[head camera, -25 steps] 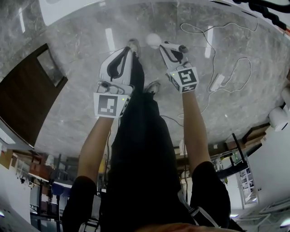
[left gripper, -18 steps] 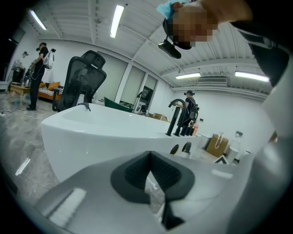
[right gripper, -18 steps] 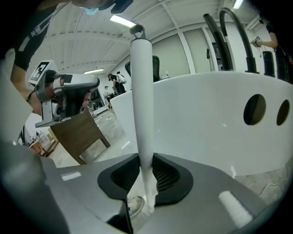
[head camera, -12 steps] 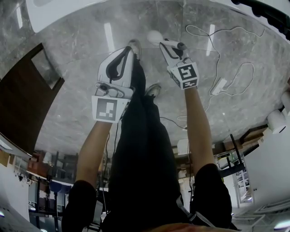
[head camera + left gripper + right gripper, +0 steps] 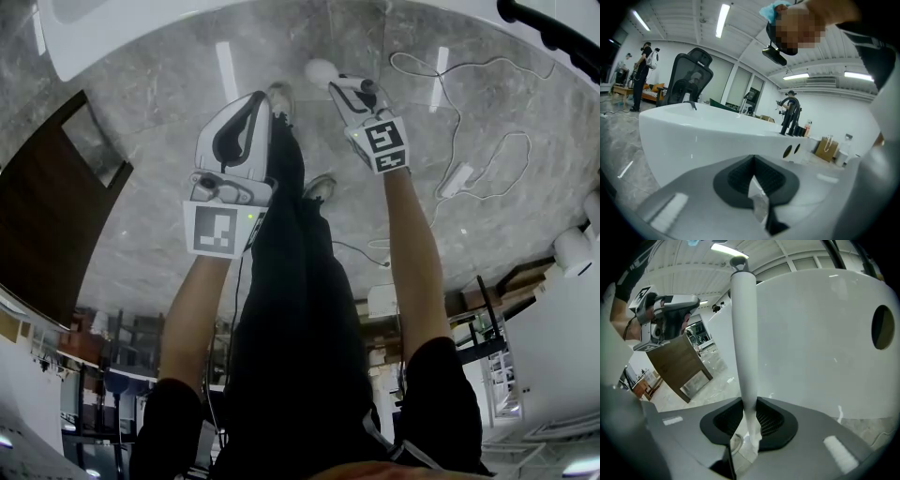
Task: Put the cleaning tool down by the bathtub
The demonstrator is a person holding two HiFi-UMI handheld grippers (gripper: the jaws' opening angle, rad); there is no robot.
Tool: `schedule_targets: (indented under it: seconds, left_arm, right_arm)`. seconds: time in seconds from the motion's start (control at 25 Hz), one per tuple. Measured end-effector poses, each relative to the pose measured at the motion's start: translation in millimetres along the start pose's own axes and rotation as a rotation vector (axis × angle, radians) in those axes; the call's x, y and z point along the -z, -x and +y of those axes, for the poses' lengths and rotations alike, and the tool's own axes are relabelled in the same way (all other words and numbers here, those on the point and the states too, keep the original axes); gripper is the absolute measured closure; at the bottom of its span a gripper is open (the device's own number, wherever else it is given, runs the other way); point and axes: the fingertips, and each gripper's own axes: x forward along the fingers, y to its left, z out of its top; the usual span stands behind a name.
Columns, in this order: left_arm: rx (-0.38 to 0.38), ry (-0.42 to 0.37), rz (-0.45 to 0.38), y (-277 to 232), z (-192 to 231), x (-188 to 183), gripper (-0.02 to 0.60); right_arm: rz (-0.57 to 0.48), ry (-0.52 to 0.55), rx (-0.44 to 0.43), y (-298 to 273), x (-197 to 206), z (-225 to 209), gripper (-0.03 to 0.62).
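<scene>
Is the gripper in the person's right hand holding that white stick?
Yes: the right gripper view shows the right gripper with its jaws closed against both sides of the white cleaning tool.

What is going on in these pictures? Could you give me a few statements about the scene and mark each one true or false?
1. The right gripper grips a white handle between its jaws. True.
2. The left gripper grips the white handle too. False: its jaws are closed together with nothing between them.
3. A white bathtub stands close in front of both grippers. True.
4. The floor is carpeted. False: it is glossy grey stone with a marble pattern.
5. A dark wooden cabinet stands on the floor off to the person's left. True.
</scene>
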Motion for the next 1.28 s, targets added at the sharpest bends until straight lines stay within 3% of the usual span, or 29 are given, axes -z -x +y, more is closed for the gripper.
schedule_targets:
  seconds: [0.28,1.08,1.28]
  left_arm:
    - [0.014,0.004,0.051,-5.2,5.6,13.7,0.572]
    - [-0.009,0.044,0.012,-16.4,14.6,9.6,0.572]
    - [-0.016,0.045,0.046,-15.2,16.1,17.1,0.572]
  right_arm:
    - [0.04,0.01,-0.022,-24.9,11.5,-7.9,0.505]
    - [0.067,0.003,-0.05,-52.1,18.6,-17.0,0.505]
    - [0.06,-0.015,-0.048,-58.7,13.5,-24.4,0.505]
